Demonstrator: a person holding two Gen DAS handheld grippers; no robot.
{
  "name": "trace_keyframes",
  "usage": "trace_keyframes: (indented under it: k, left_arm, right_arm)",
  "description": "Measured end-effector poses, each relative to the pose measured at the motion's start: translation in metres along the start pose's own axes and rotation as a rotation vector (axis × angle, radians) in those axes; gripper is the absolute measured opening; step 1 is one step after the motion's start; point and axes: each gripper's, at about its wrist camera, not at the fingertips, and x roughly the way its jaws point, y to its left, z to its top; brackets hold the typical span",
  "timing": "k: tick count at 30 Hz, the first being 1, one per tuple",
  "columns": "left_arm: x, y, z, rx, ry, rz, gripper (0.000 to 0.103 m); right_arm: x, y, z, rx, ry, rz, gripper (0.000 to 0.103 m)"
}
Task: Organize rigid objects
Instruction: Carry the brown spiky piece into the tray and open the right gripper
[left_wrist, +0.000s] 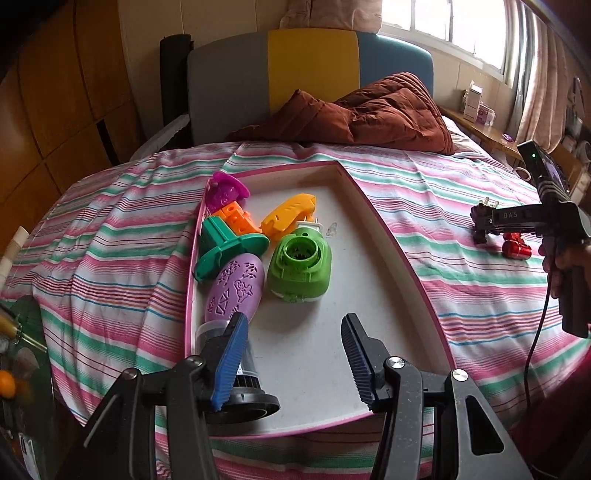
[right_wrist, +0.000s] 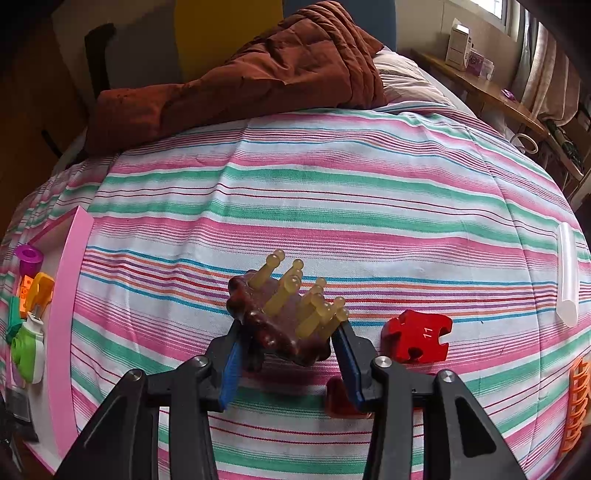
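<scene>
- Nearest to us, the left gripper (left_wrist: 295, 354) hangs over the near end of the shallow white tray with a pink rim (left_wrist: 373, 206), its blue ribbed pads apart and nothing between them.
- Just behind its left finger (left_wrist: 229, 362) we see a clear plastic cylinder on a black round base (left_wrist: 245, 387) lying in the tray.
- Beyond that lie a lilac oval plastic stencil mould (left_wrist: 236, 291), a green rounded plastic casing with a round hole (left_wrist: 298, 266), a teal flanged plastic piece (left_wrist: 225, 247), an orange plastic block (left_wrist: 238, 219), a yellow curved plastic piece (left_wrist: 290, 214) and a magenta cap-shaped piece (left_wrist: 225, 190), all crowded at the tray's left side.
- Our right gripper (right_wrist: 288, 347) is closed on a dark brown knobbly block with pale yellow rubbery pegs (right_wrist: 284, 314), a pad pressed to each side, over the striped pink, green and white bedsheet (right_wrist: 332, 192).
- Just right of it on the sheet sits a red jigsaw-shaped block marked 11 (right_wrist: 417, 338).
- Farther right lie a translucent white tube (right_wrist: 567, 273) and an orange plastic grille piece (right_wrist: 576, 406).
- Farthest back, a rust-brown quilt (right_wrist: 258, 70) is heaped against the headboard.
</scene>
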Motion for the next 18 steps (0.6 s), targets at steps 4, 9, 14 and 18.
trace_keyframes:
  k: [4, 9, 14, 18]
  left_arm:
    - [-0.0010, -0.0002, -0.0028, 0.002, -0.002, 0.003, 0.054]
    - [-0.0014, 0.0005, -0.0046, 0.002, -0.002, 0.004, 0.054]
    - [-0.0001, 0.0014, -0.0060, 0.002, 0.004, 0.005, 0.054]
    - [0.0022, 0.0036, -0.0079, -0.008, 0.014, 0.002, 0.054]
  right_arm:
    - [0.0003, -0.0014, -0.0002, 0.008, 0.002, 0.004, 0.045]
    - [0.0022, -0.0032, 0.0009, 0.018, 0.009, 0.009, 0.046]
    - [0.0029, -0.0046, 0.0008, 0.026, 0.015, 0.015, 0.046]
    - [0.0021, -0.0027, 0.0003, 0.013, 0.012, 0.004, 0.046]
